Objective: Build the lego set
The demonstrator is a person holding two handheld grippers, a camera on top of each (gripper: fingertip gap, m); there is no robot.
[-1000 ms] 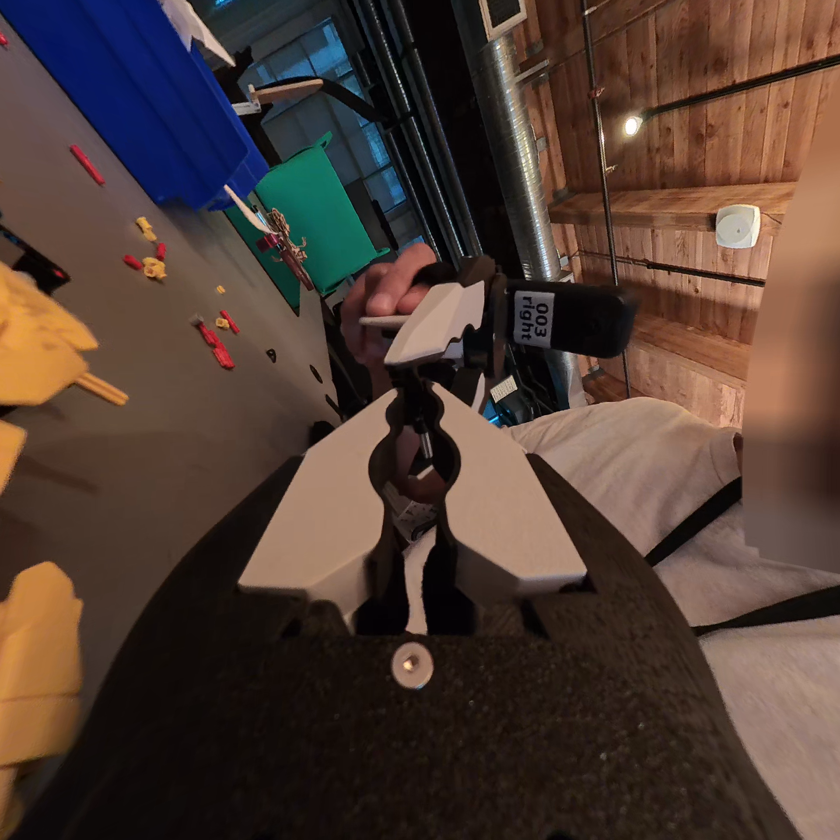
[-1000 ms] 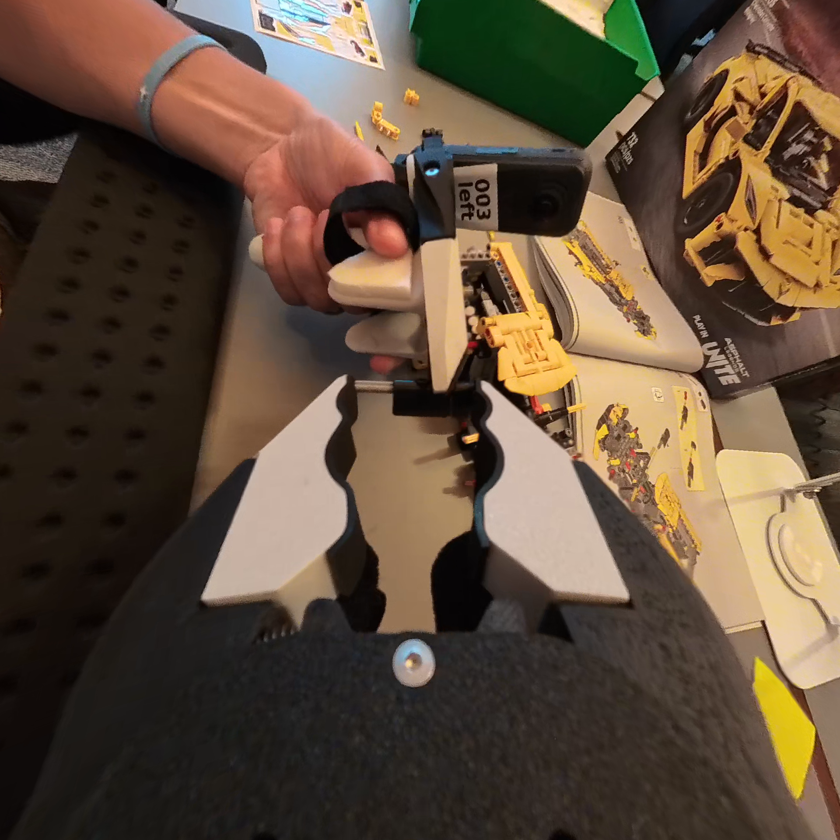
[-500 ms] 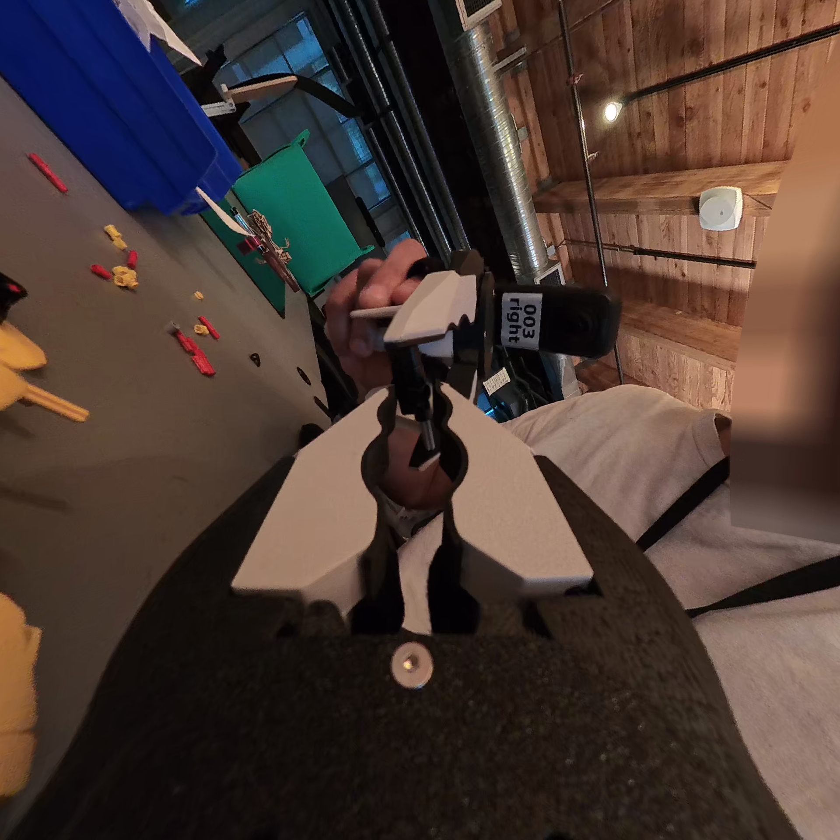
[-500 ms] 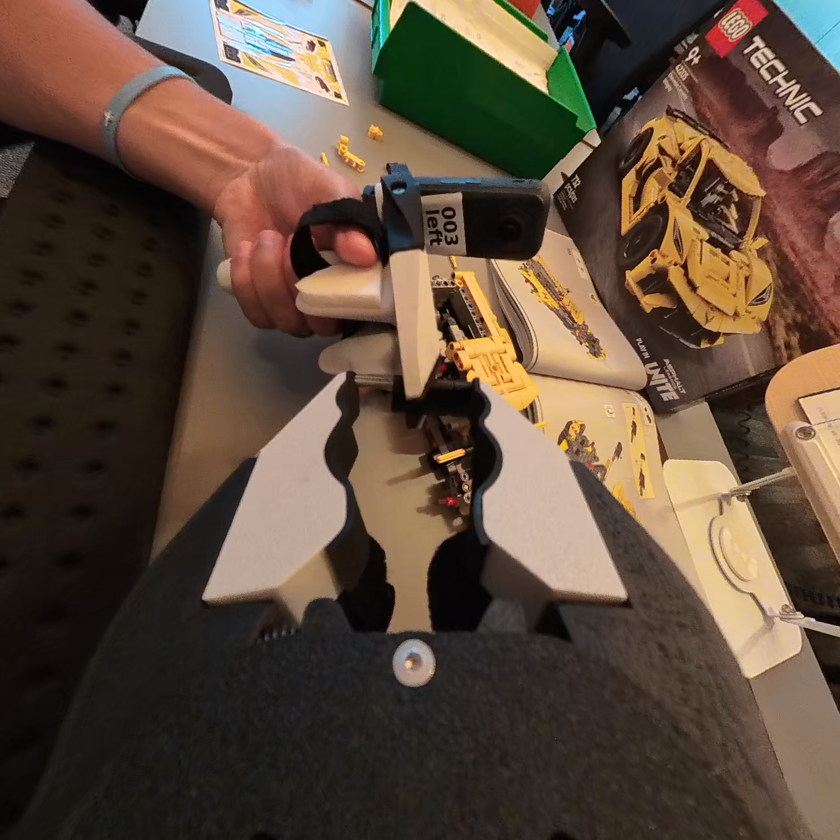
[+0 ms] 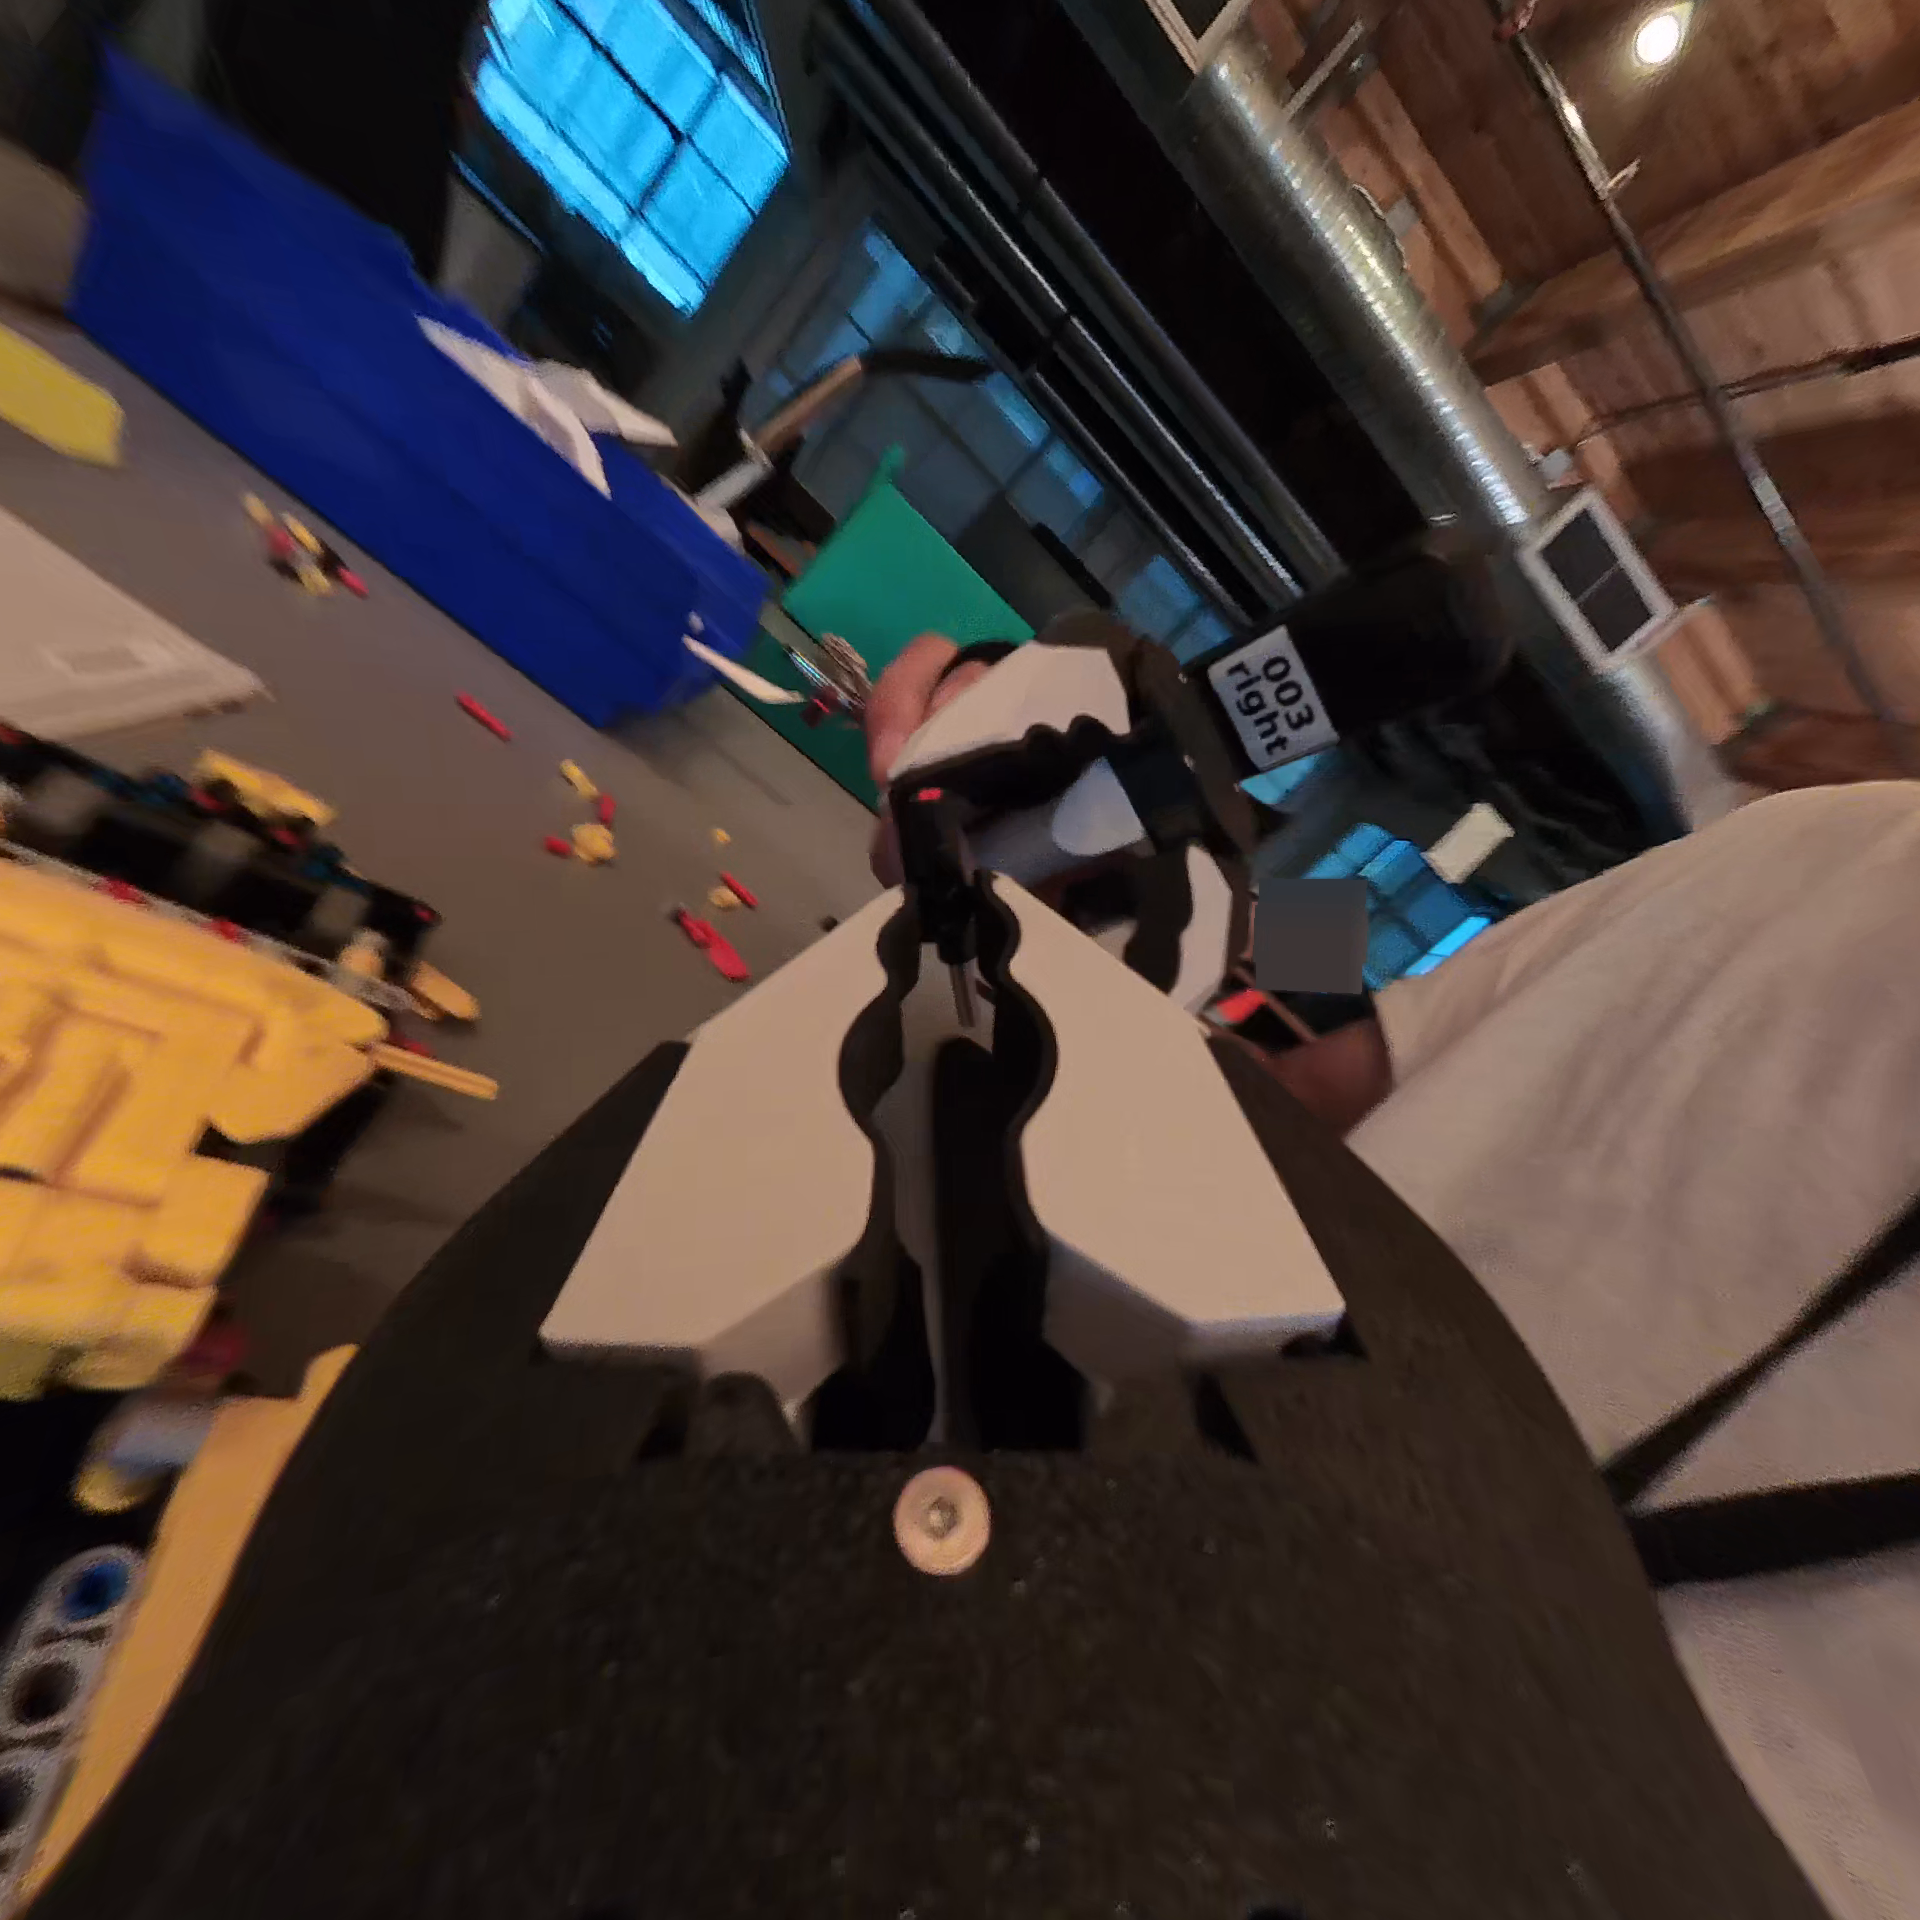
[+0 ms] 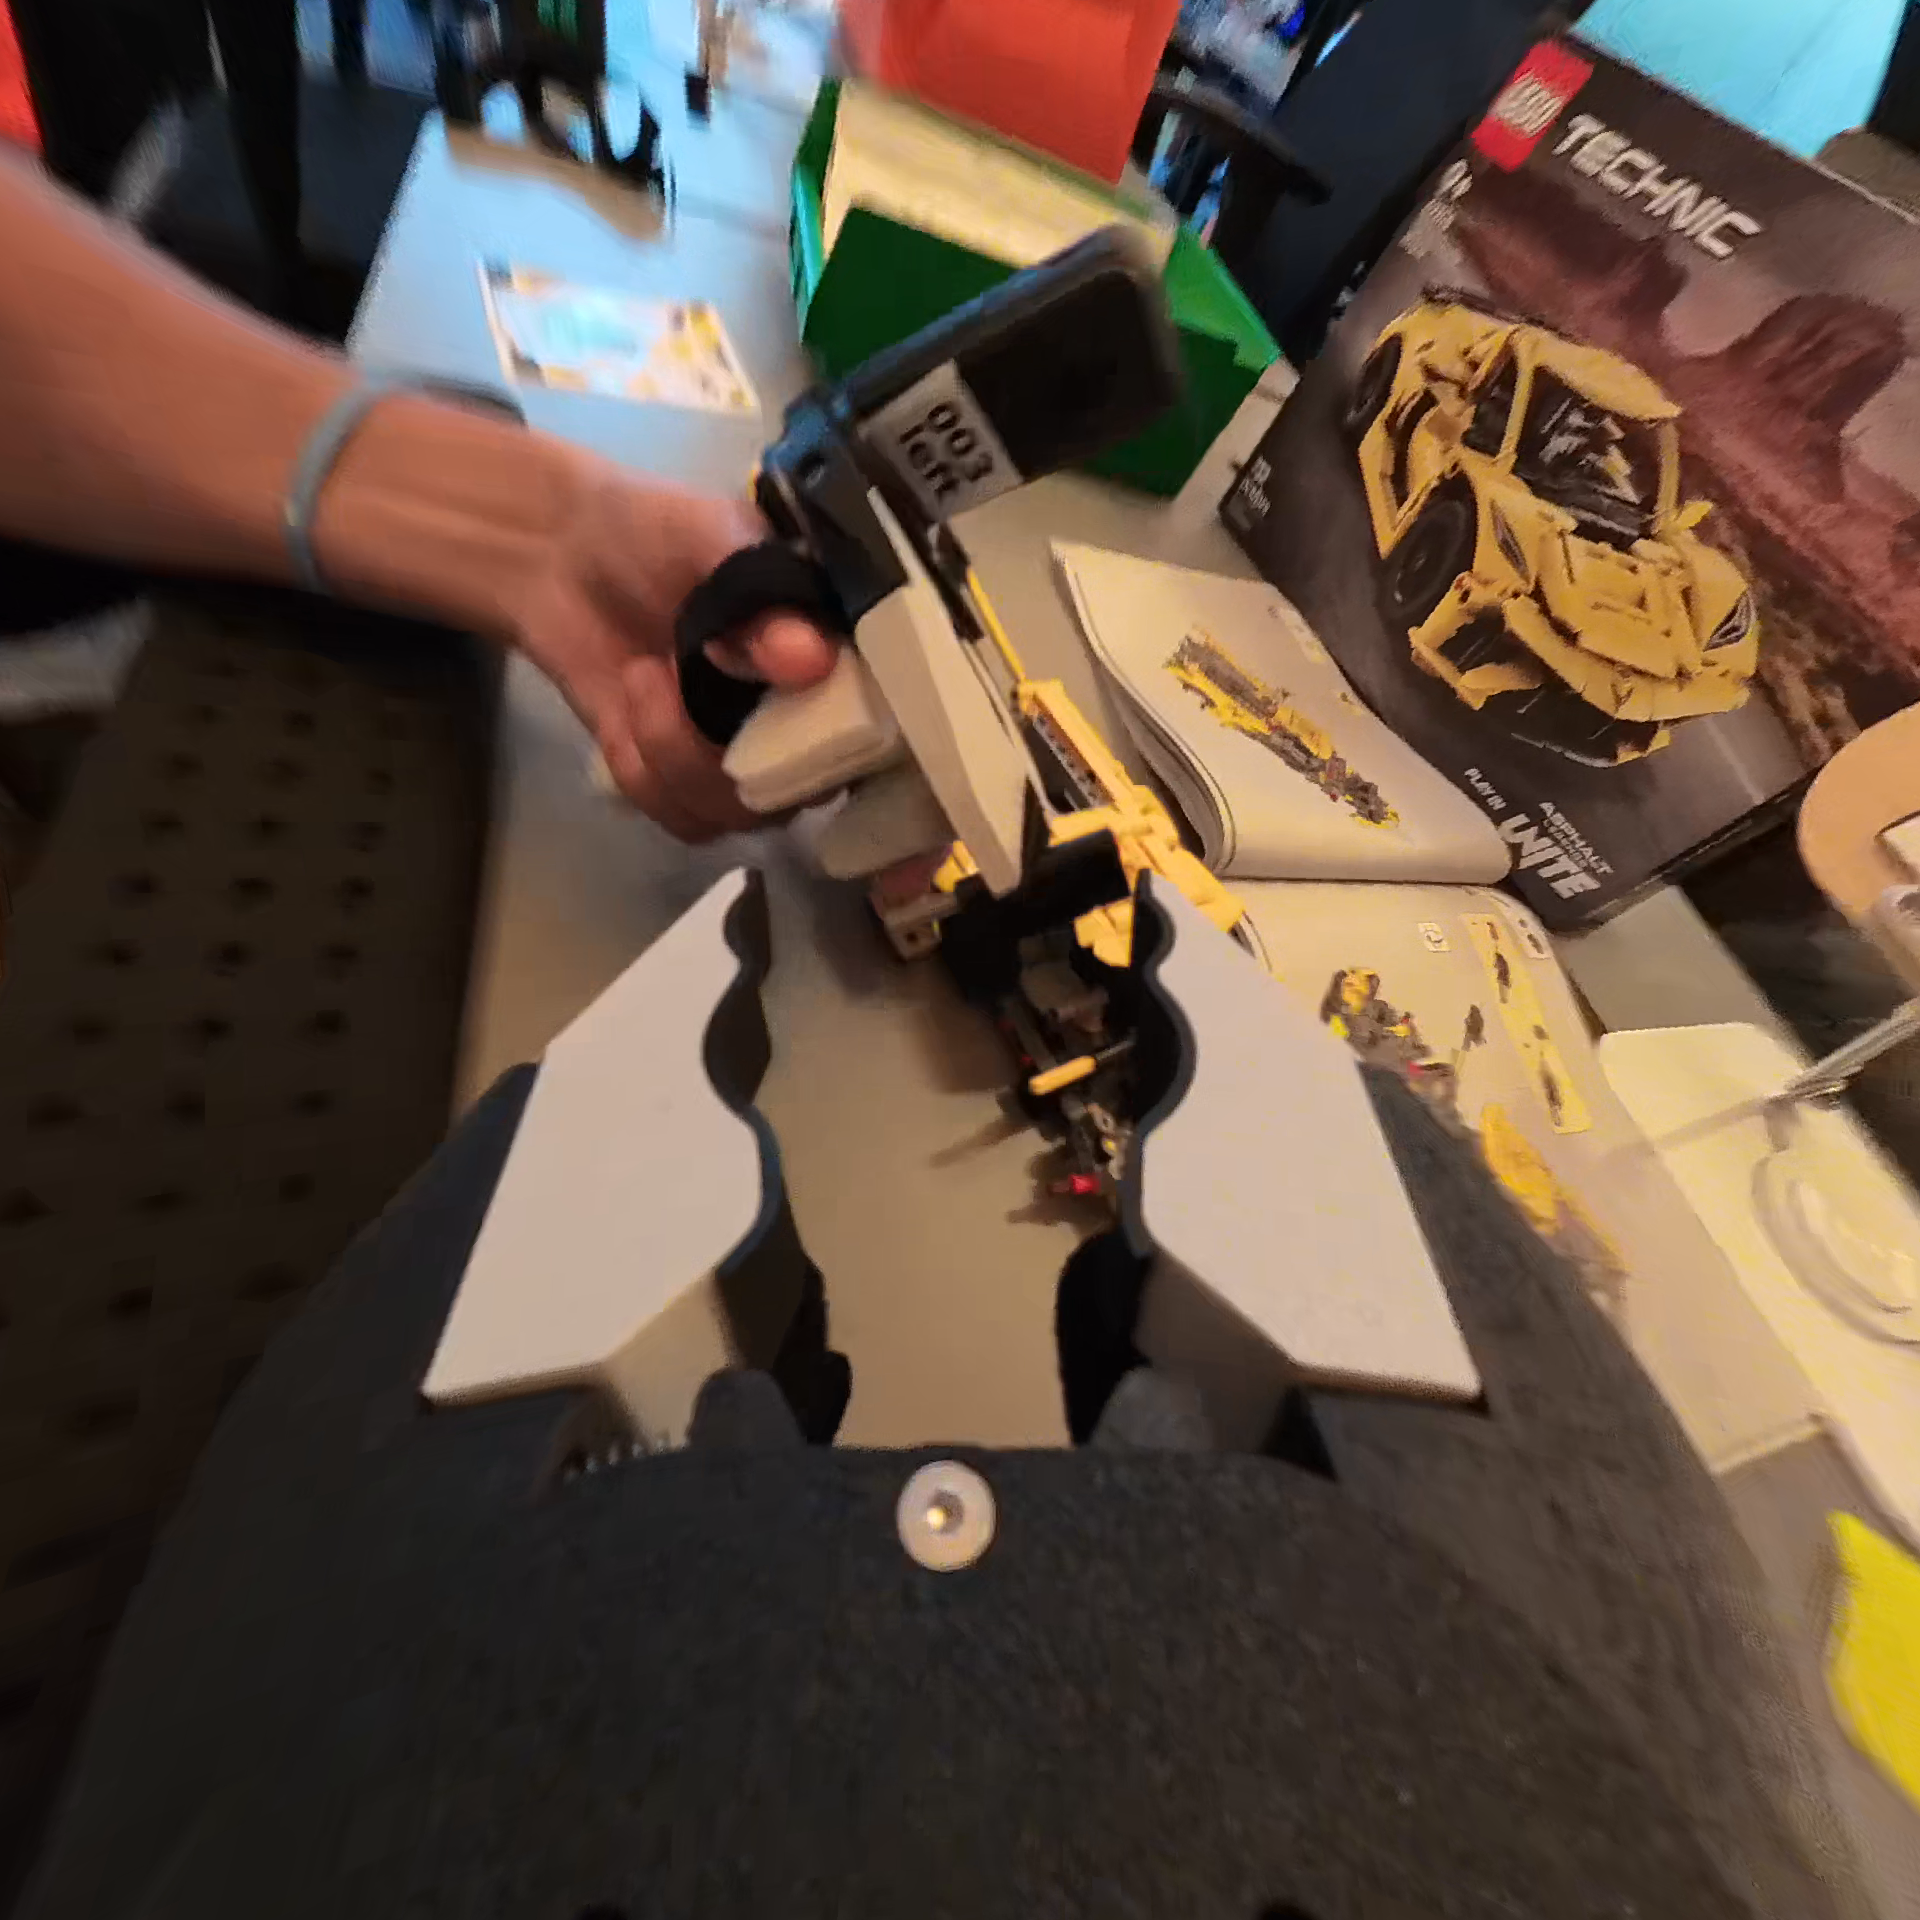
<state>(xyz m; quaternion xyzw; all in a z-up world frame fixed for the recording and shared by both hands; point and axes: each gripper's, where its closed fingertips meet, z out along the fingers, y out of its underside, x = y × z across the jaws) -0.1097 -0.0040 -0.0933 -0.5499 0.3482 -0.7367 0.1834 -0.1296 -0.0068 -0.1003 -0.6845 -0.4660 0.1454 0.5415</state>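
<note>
Black pin piece (image 5: 940,883) pinched in the left tool (image 5: 951,914) — right tool (image 6: 951,914) spread wide.

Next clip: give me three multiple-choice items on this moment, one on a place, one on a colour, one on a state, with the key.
1. In the right wrist view, where is the set's box?
A. Beyond the open booklet, to its right
B. Inside a bin
C. On the person's lap

2. In the left wrist view, what colour is the long bin on the table?
A. Red
B. Blue
C. White

3. How do the left tongs stand?
A. Wide open, empty
B. Shut on a small black piece
C. Shut on a page

Key:
1 A, the box stands on the table past the booklet's right edge.
2 B, its whole side is blue.
3 B, the fingers nearly meet, with the black piece between their tips.
</note>
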